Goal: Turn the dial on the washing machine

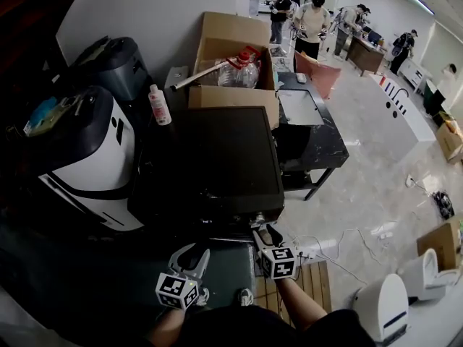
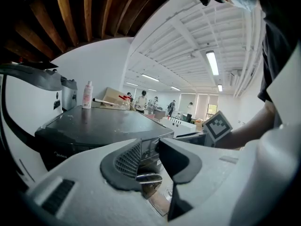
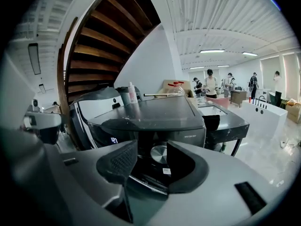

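right gripper view: illegible washer label (image 3: 190,136)

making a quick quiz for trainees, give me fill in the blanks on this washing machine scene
1. Between the open jaws of the right gripper, its own view shows the silver ___.
2. A pink-and-white ___ stands on top of the dark washing machine.
3. Behind the machine, a clear jug sits in a cardboard ___.

Missing words: dial; bottle; box.
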{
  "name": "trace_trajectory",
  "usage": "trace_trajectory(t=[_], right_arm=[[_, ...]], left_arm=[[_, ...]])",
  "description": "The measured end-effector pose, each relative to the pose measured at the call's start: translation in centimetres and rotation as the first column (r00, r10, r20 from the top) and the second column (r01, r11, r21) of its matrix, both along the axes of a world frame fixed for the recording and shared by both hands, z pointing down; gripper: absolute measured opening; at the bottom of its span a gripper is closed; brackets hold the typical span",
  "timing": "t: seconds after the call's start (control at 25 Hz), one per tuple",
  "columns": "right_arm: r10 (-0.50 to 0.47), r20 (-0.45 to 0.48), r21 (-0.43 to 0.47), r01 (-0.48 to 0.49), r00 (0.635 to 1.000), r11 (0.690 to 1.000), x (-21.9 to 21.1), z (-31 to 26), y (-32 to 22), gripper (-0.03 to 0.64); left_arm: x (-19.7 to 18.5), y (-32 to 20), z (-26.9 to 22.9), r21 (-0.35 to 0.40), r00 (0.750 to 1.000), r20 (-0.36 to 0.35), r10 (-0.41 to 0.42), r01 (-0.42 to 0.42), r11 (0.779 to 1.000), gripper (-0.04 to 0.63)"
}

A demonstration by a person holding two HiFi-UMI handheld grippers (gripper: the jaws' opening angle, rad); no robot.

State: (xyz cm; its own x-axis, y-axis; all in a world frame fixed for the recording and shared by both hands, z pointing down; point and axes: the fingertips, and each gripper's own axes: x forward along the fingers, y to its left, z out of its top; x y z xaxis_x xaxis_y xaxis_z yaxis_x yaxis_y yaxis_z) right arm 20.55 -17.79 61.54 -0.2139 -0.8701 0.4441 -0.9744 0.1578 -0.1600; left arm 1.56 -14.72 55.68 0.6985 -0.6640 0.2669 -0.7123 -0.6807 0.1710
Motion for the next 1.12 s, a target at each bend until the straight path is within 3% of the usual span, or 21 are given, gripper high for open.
trace_trajectory(t=[0.4,0.52,0.8,1.12], right_arm=[[0.156,0.008,0.091,-0.156,0.988,0.984,-0.9,-4.0,2.6,0.004],[0.194,0.022,0.106,-0.196,0.981,0.975,-1.4,-5.0,3.3,0.001],[0.25,0.035,0.13,-0.253,0.968,0.959,-3.4,-6.4,4.6,0.0],[0.315,0.055,0.162,-0.319,0.948,0.934,-6.0,-7.9,6.3,0.0]], left_arm=[[0.2,-1.7,-0.5,0.016,0.989,0.015,0.15,-0.15,0.989,0.089],[0.0,-1.8,-0.7,0.023,0.981,0.028,0.193,-0.193,0.981,0.087],[-1.6,-2.3,-0.5,0.03,0.97,0.038,0.242,-0.243,0.97,0.008],[-3.4,-2.4,-0.4,0.032,0.951,0.039,0.305,-0.307,0.951,0.008]])
